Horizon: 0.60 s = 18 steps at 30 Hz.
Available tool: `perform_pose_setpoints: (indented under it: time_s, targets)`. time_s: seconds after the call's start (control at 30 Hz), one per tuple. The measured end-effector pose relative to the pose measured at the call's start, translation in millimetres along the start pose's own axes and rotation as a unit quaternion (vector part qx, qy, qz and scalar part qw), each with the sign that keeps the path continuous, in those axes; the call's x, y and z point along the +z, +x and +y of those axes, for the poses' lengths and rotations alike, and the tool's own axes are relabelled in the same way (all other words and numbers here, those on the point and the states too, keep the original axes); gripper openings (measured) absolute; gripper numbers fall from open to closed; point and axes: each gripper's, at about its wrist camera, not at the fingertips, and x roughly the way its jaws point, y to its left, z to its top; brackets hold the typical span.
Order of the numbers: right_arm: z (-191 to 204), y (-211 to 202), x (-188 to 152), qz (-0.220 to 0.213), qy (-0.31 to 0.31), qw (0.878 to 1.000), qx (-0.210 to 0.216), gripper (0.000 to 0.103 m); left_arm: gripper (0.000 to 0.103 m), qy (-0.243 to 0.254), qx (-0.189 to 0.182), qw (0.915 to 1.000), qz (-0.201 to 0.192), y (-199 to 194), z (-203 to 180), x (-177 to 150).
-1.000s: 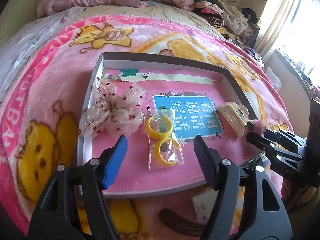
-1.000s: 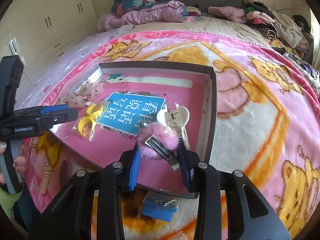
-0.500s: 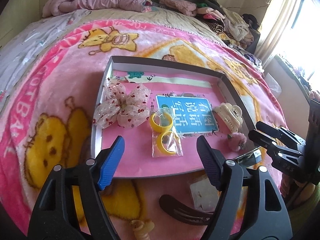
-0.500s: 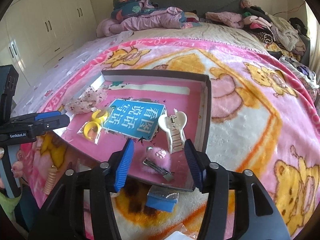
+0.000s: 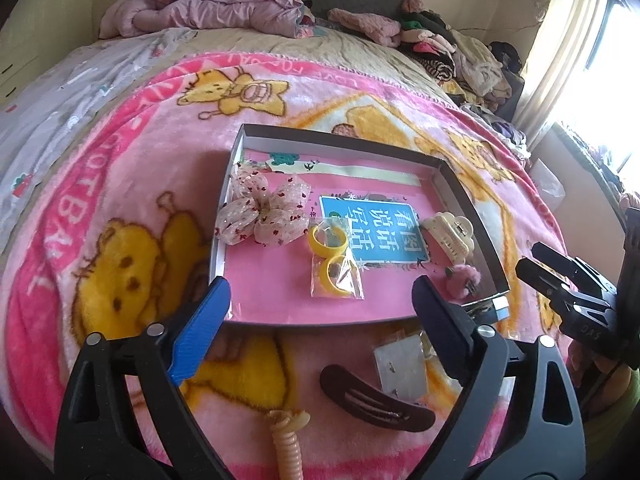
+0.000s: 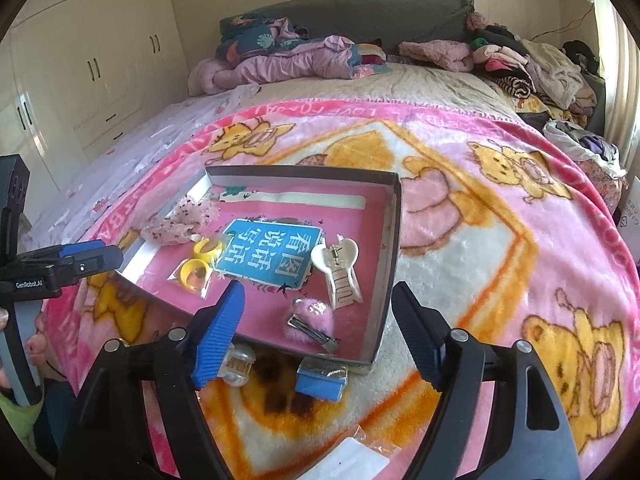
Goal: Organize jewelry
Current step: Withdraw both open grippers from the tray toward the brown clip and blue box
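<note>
A shallow grey box with a pink floor (image 5: 470,200) (image 6: 394,240) lies on the bed. In it are a sheer dotted bow (image 5: 262,210) (image 6: 180,220), a bag of yellow rings (image 5: 334,262) (image 6: 196,270), a cream claw clip (image 5: 450,234) (image 6: 338,268) and a pink fluffy hair clip (image 5: 462,278) (image 6: 314,318). My left gripper (image 5: 320,320) is open and empty over the box's near edge. My right gripper (image 6: 320,328) is open and empty, just behind the fluffy clip. On the blanket outside the box lie a dark brown snap clip (image 5: 374,398), a beige spiral tie (image 5: 286,436), a small card (image 5: 400,366) and a blue item (image 6: 322,378).
The pink cartoon blanket (image 5: 120,240) (image 6: 500,260) covers the bed. Piled clothes (image 5: 460,52) (image 6: 540,64) lie at the headboard end. White wardrobes (image 6: 80,60) stand at the left. A clear bead-like item (image 6: 238,362) and a plastic bag (image 6: 360,456) lie near the box's front.
My right gripper has opened and let go of the pink fluffy clip, which now lies in the box, then drawn back. My left gripper has drawn back and up, still open.
</note>
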Motion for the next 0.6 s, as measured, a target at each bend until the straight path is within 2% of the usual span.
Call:
perform_pose_setpoints:
  time_s: [0.6]
  targets:
    - [14.6,-25.6,-11.3,-0.013,-0.01,1.0,-0.001,0.074,0.085,-0.005,-0.002,0.9999,-0.009,-22.4,0.0,-24.5]
